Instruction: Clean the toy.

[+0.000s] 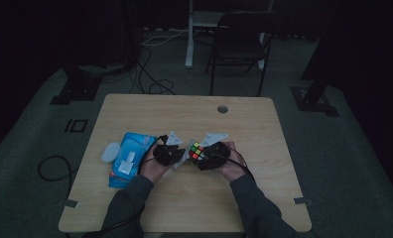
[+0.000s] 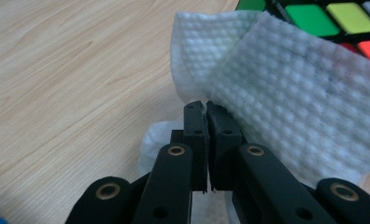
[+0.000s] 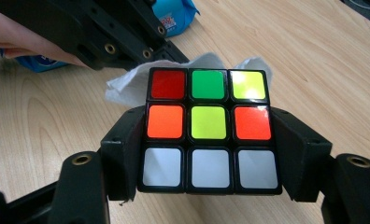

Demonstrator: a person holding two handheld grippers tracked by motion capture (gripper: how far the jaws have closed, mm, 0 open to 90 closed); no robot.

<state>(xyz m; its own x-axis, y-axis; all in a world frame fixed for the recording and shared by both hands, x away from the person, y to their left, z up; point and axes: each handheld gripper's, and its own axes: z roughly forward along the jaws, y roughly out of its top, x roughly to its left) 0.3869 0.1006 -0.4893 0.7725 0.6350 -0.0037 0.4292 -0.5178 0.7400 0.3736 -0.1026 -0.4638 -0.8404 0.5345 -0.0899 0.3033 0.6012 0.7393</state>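
We see the right gripper (image 3: 206,186) clamped on a black-framed, multicoloured puzzle cube (image 3: 209,128) above the pale wooden table (image 1: 194,116). The left gripper (image 2: 206,140) pinches a white dimpled wipe (image 2: 286,107) against the cube's far side, which is hidden. Beside them a blue wipe packet (image 1: 130,158) lies dim, its print unreadable.

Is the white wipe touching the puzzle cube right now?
Cannot tell. In the left gripper view the wipe overlaps the cube, and in the right gripper view it shows behind the cube; neither shows contact or a gap.
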